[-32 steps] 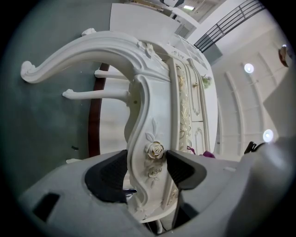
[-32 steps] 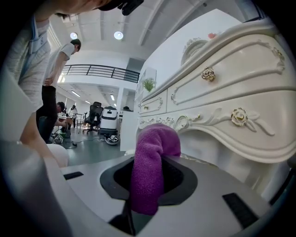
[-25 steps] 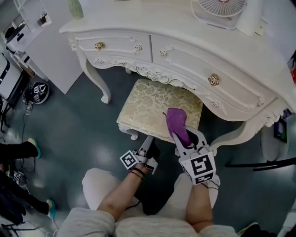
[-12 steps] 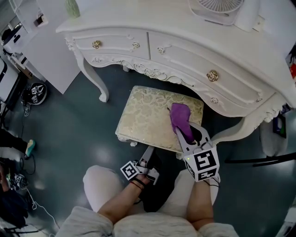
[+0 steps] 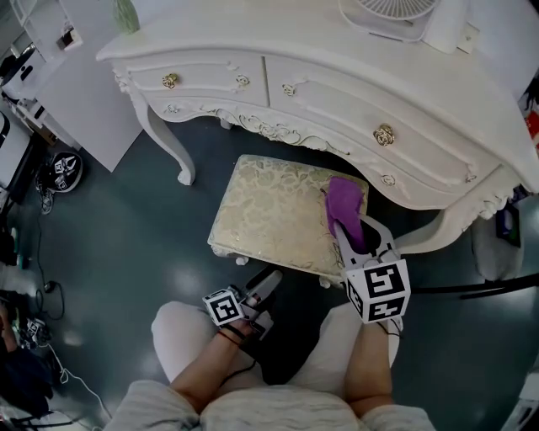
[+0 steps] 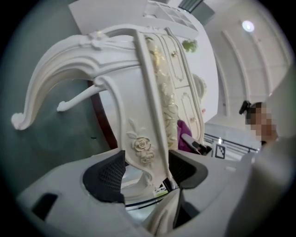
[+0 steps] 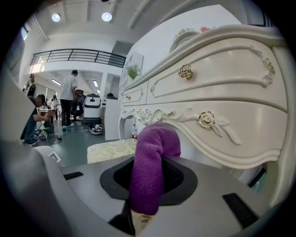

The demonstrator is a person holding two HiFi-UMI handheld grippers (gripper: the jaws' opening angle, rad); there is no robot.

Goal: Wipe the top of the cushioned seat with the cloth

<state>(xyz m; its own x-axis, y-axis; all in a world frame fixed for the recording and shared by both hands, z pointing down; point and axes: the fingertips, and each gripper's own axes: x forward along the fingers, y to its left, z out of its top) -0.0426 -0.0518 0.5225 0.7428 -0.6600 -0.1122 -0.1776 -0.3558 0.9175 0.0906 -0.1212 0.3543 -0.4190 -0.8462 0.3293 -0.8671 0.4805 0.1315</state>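
The stool's cushioned seat [image 5: 274, 210], cream with a gold pattern, stands half under the dressing table. A purple cloth [image 5: 344, 202] lies on the seat near its far right corner, with my right gripper [image 5: 358, 237] shut on it. In the right gripper view the cloth [image 7: 150, 162] stands up between the jaws and folds over. My left gripper [image 5: 269, 280] is at the stool's front edge. Its jaws have just been opening. The stool's white carved rail [image 6: 143, 148] runs between them, and the pads [image 6: 108, 173] do not press on it.
A white dressing table [image 5: 337, 80] with gold drawer knobs [image 5: 384, 134] overhangs the stool's far side. A fan [image 5: 392, 13] stands on it. Its curved leg [image 5: 164, 139] is to the left. The person's knees are just below the stool. Gear lies on the floor at left [image 5: 63, 168].
My right gripper has carried the purple cloth to the right across the seat, toward its far right corner. My left gripper has rolled and shifted slightly back and left at the front edge.
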